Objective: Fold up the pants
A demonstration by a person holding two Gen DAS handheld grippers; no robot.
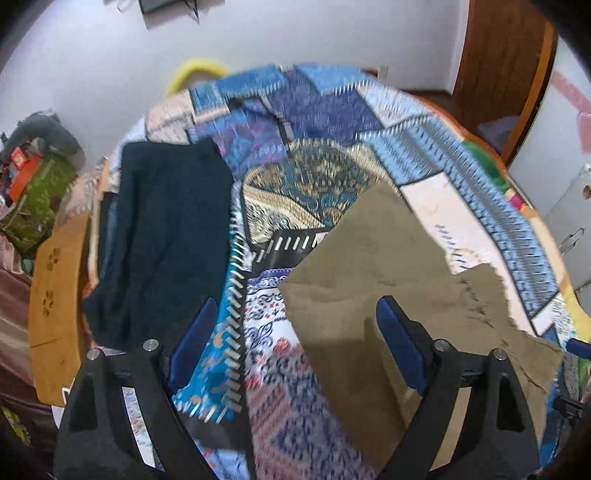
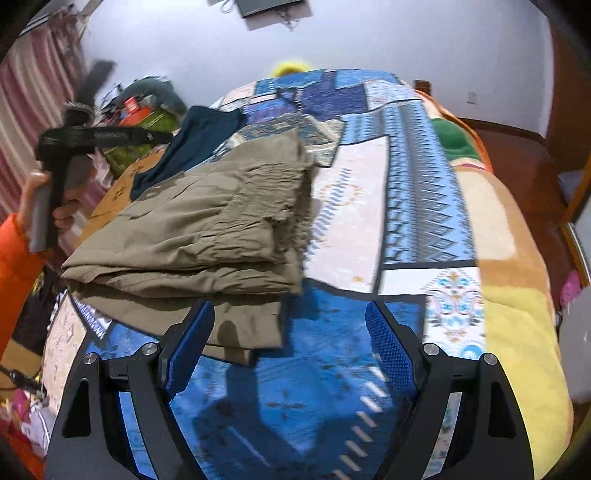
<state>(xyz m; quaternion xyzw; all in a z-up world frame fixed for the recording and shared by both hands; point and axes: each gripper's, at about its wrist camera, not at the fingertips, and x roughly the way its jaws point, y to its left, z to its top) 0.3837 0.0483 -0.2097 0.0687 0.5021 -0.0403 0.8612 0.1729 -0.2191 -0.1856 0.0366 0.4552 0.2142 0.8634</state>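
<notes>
On the bed: a patchwork bedspread (image 2: 417, 206) in blue, white and tan panels covers the surface, and both sets of tongs hang above it.
Pants: olive-khaki pants (image 2: 207, 229) lie folded into a thick, wrinkled stack on the bedspread, left of centre in the right wrist view; a lower layer sticks out flat toward the camera from under the stack.
Pants from the left side: the same pants (image 1: 373, 258) show as a flat khaki slab with a crumpled, gathered edge at its right side.
Left tongs: the left gripper (image 1: 299, 310) is spread wide and holds nothing; its blue pads (image 1: 399, 343) stand well apart, one over the khaki cloth, the other over the bedspread beside the dark garment.
Left tongs, contact: whether the pad over the pants touches the cloth, I cannot tell; the frame is blurred.
Right tongs: the right gripper (image 2: 290, 314) is also spread wide and empty; its left pad sits over the flat lower layer of the pants, its right pad over a blue panel of bedspread.
Hand: at the left edge of the right wrist view, a hand (image 2: 55, 206) with an orange sleeve grips the handle of the left tool.
Dark garment: a navy garment (image 1: 162, 236) lies spread on the bedspread to the left of the pants, apart from them.
Beyond the bed: a white wall (image 2: 369, 33), a yellow object (image 1: 197, 72) peeking over the far edge, and a clutter of green and orange things (image 1: 33, 184) at the left.
</notes>
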